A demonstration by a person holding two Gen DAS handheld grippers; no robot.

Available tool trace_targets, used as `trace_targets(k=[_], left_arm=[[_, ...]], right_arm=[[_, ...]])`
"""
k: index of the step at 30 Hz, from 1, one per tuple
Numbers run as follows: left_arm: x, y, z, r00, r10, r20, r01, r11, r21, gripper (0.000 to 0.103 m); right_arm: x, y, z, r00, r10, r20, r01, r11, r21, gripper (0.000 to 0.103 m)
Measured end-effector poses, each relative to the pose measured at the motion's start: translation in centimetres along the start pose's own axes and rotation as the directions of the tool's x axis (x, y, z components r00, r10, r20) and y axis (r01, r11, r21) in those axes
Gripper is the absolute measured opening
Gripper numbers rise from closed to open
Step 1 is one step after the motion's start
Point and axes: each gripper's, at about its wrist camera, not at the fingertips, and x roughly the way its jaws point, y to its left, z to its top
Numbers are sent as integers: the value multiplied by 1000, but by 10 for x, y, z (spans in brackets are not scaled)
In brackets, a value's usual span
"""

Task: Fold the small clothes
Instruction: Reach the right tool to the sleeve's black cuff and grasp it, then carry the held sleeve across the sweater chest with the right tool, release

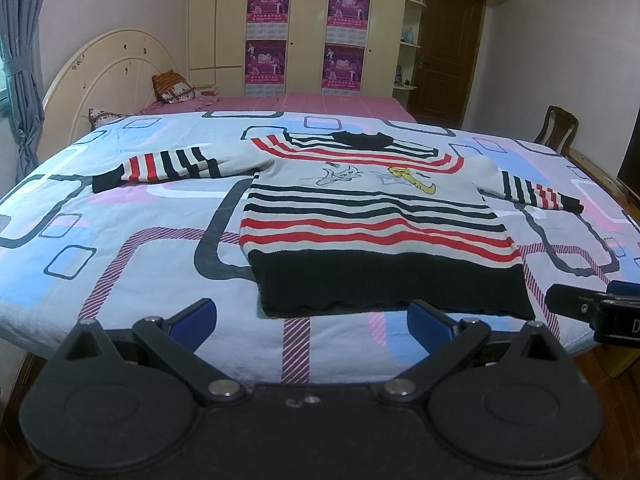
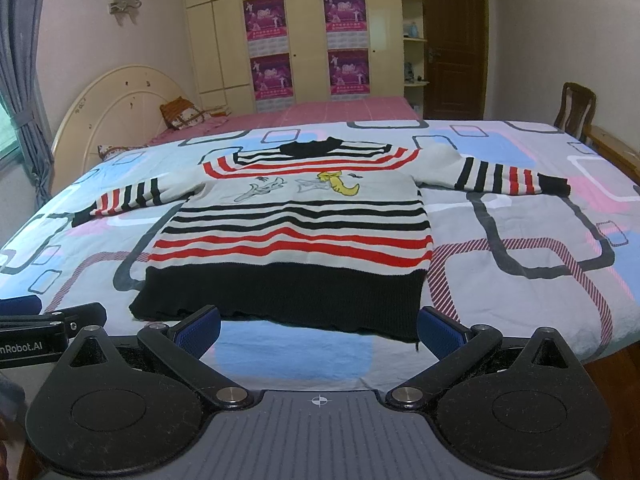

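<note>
A small knitted sweater (image 1: 368,208) (image 2: 296,220) lies flat and face up on the bed, grey with black and red stripes, a cartoon print on the chest and a wide black hem nearest me. Both sleeves are spread out sideways. My left gripper (image 1: 312,320) is open just short of the hem, toward its left part, with nothing between its blue pads. My right gripper (image 2: 320,326) is open too, its blue pads level with the hem's front edge near the right corner. Each gripper's tip shows at the edge of the other's view.
The sweater rests on a patterned quilt (image 1: 120,240) (image 2: 520,240) covering the bed, whose front edge drops to a wooden floor (image 2: 616,364). Behind are a pink sheet (image 1: 320,102), a round headboard (image 1: 108,76), pillows, a wardrobe with posters, a door and a wooden chair (image 2: 576,108).
</note>
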Motion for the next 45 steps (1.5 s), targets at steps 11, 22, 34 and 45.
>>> trace_targets(k=[11, 22, 34, 45], left_arm=[[16, -7, 27, 999, -24, 40, 24, 1000, 10, 103], [86, -33, 78, 998, -15, 68, 18, 999, -38, 103], [219, -108, 147, 999, 14, 43, -13, 999, -30, 94], [278, -146, 178, 996, 88, -34, -87, 996, 35, 93]], right_arm=[[4, -21, 19, 997, -46, 61, 45, 999, 19, 103], [46, -107, 76, 985, -129, 116, 112, 983, 144, 103], [171, -293, 150, 956, -247, 157, 180, 919, 352, 102], [258, -423, 152, 965, -264, 7, 208, 775, 597, 47]])
